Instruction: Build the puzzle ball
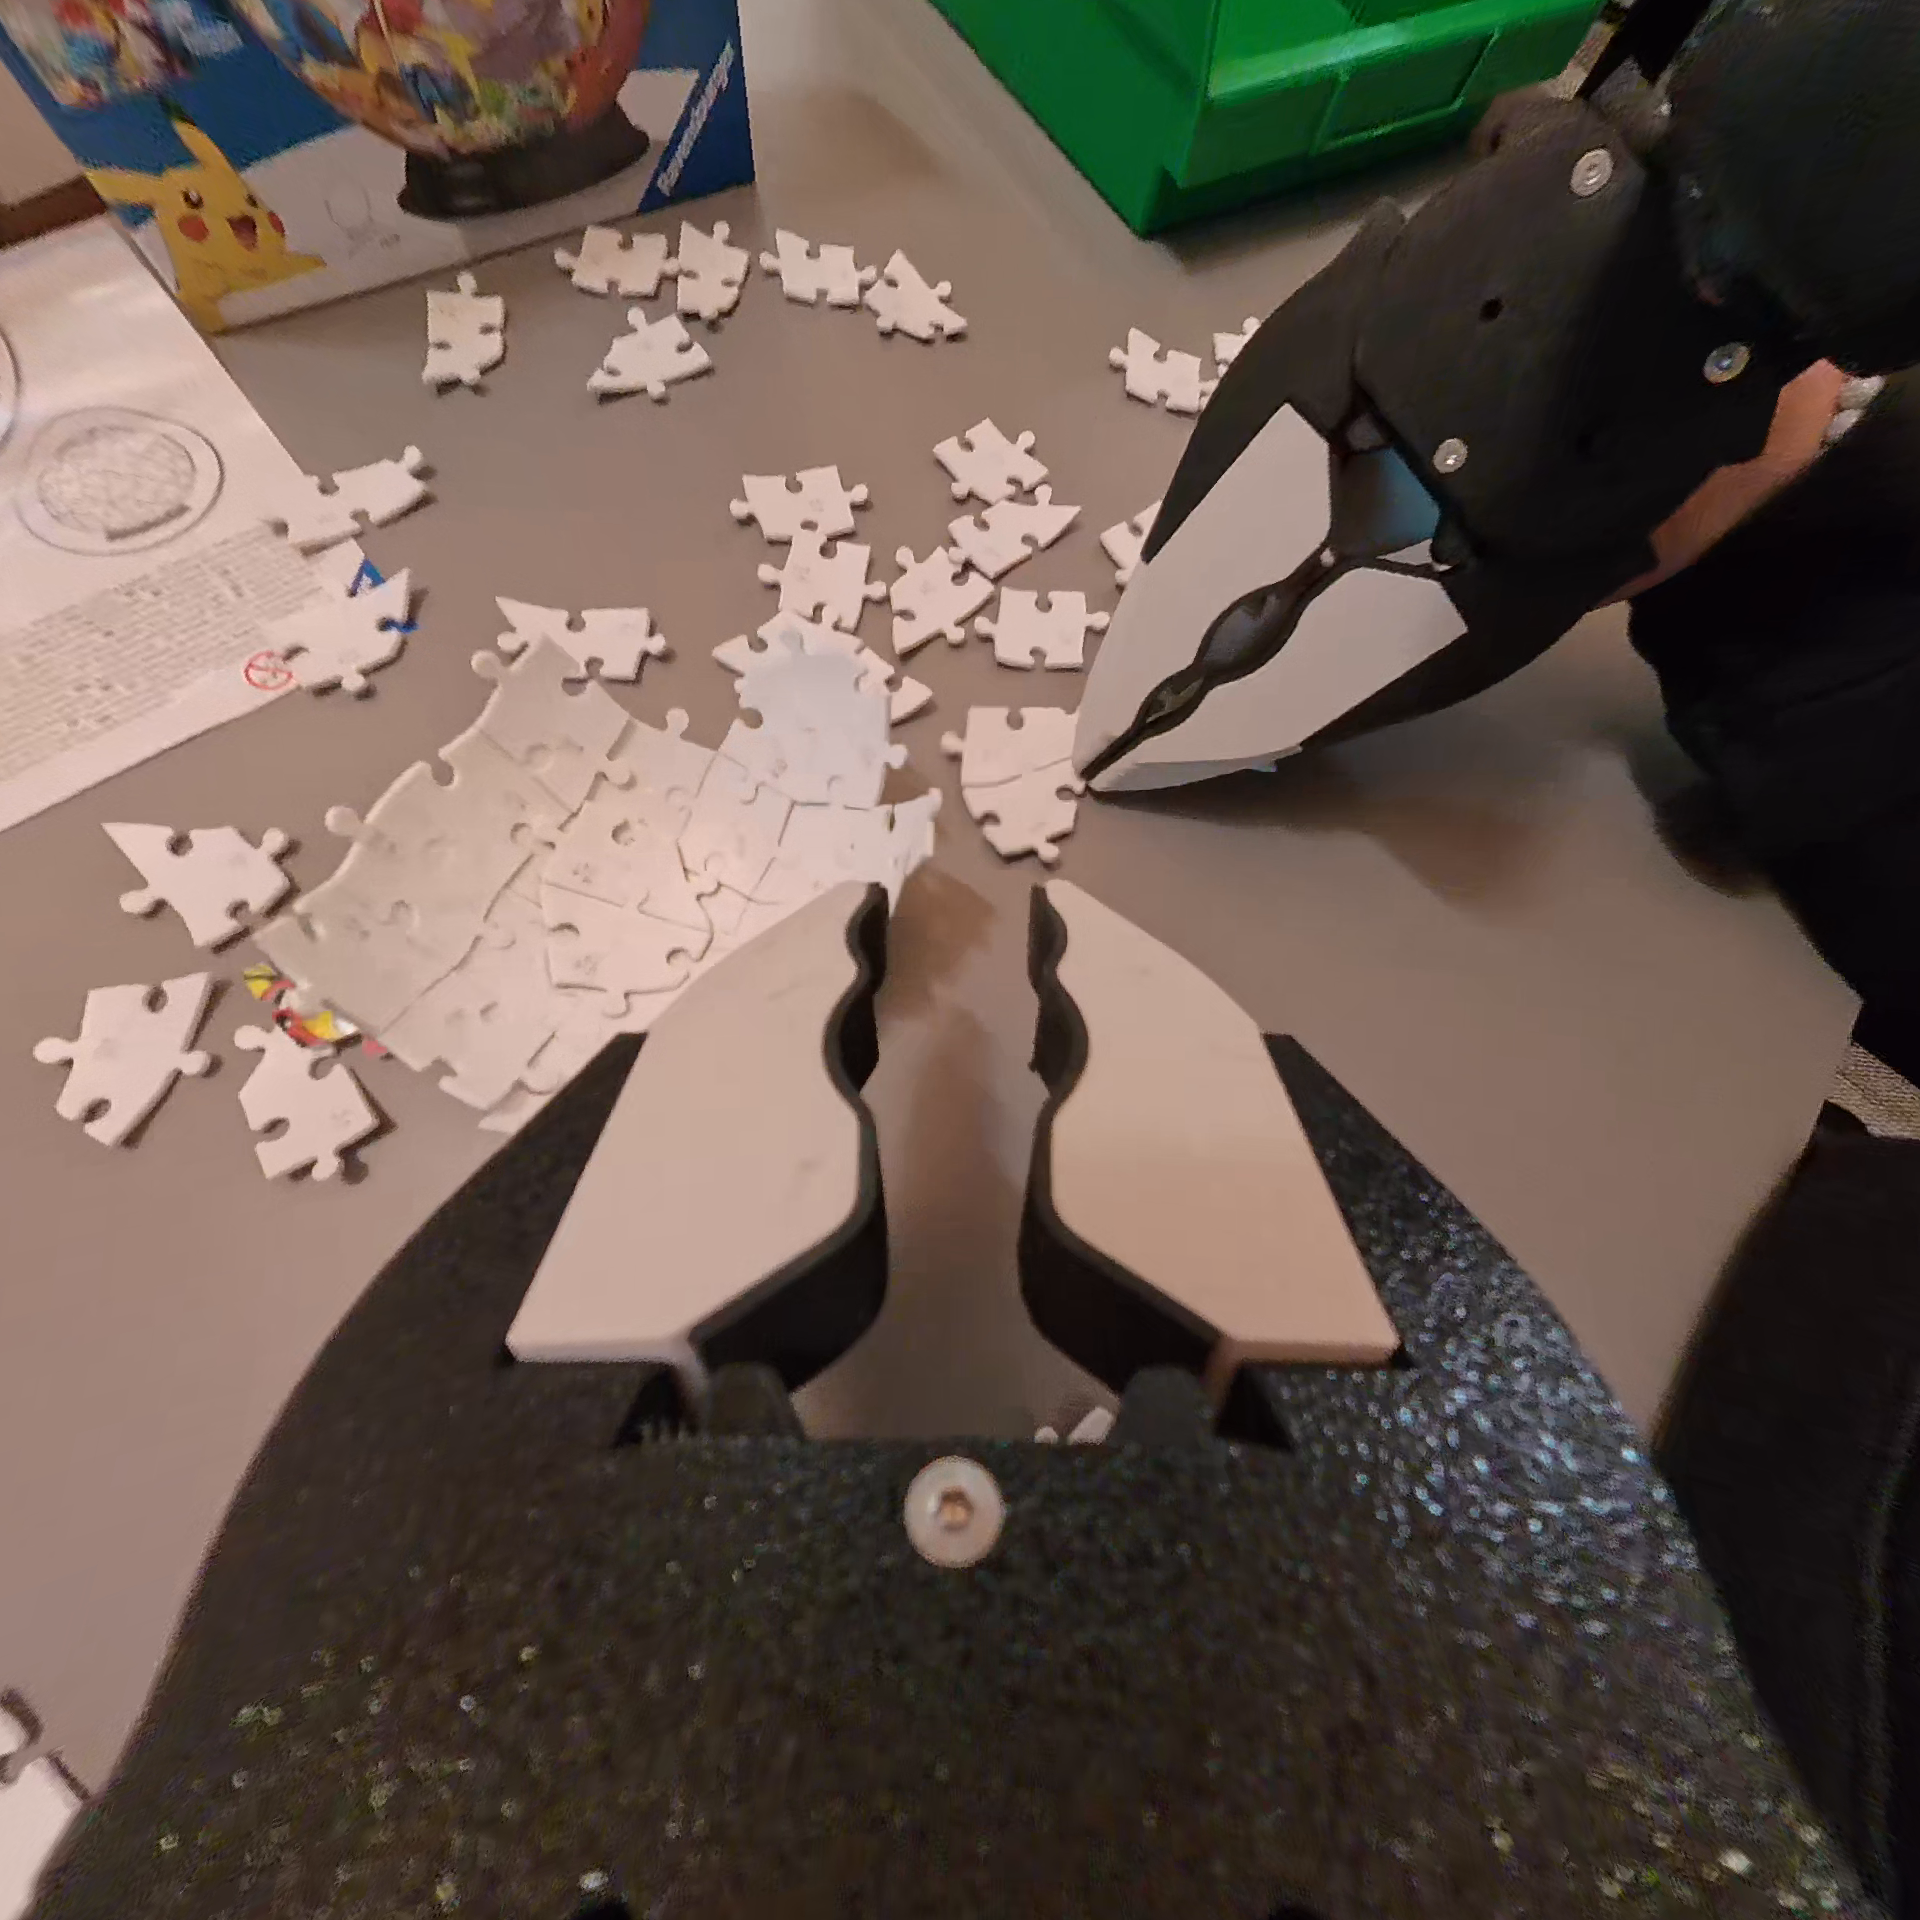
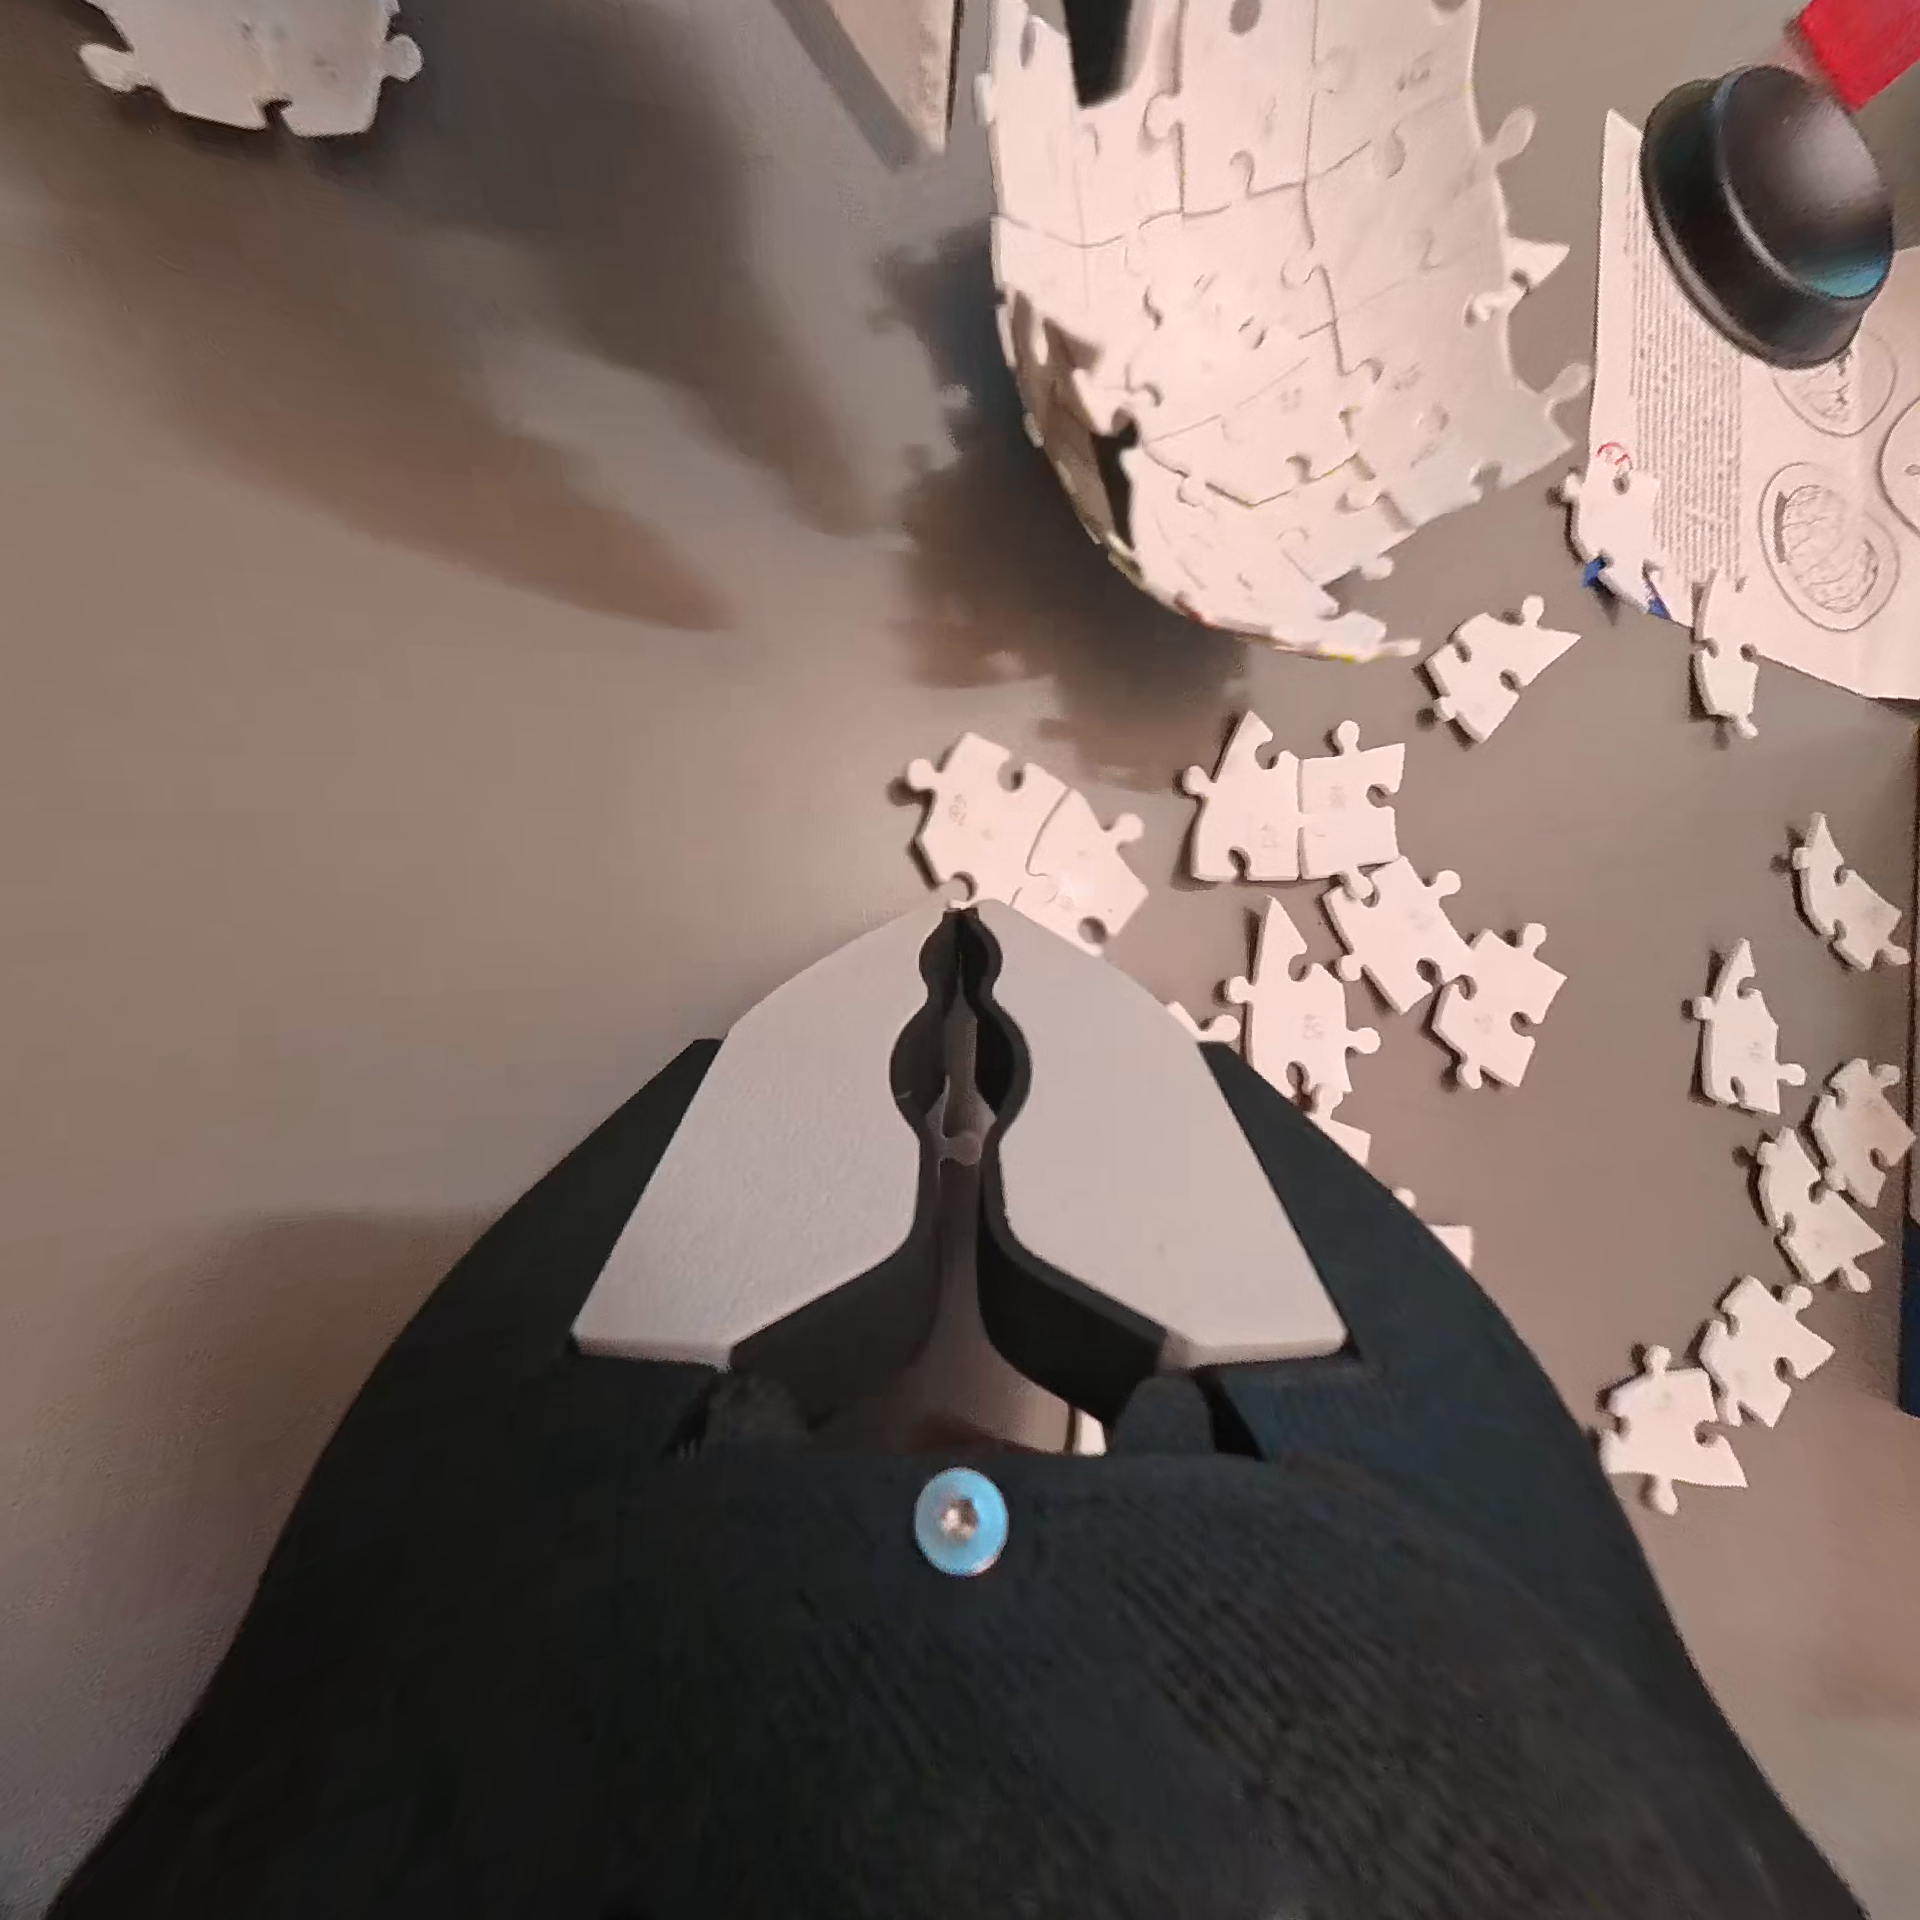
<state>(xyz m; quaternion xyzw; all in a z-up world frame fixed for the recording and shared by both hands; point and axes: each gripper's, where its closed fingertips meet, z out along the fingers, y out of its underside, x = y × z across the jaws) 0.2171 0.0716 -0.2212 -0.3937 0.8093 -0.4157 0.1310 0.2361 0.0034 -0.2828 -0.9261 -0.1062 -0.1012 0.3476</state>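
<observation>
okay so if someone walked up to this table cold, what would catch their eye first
Probably the curved shell of joined white puzzle pieces, face down mid-table with loose pieces scattered round it. Next, the left gripper, open at the shell's edge, and the right gripper, tips shut against a joined pair of pieces. A colourful puzzle box stands behind.

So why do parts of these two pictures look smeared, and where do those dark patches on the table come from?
Left wrist view: loose puzzle pieces fairly sharp, edges bent by the wide lens, the near tool softly blurred. Right wrist view: motion smear across the grey table, with soft shadows under the curved puzzle shell.
</observation>
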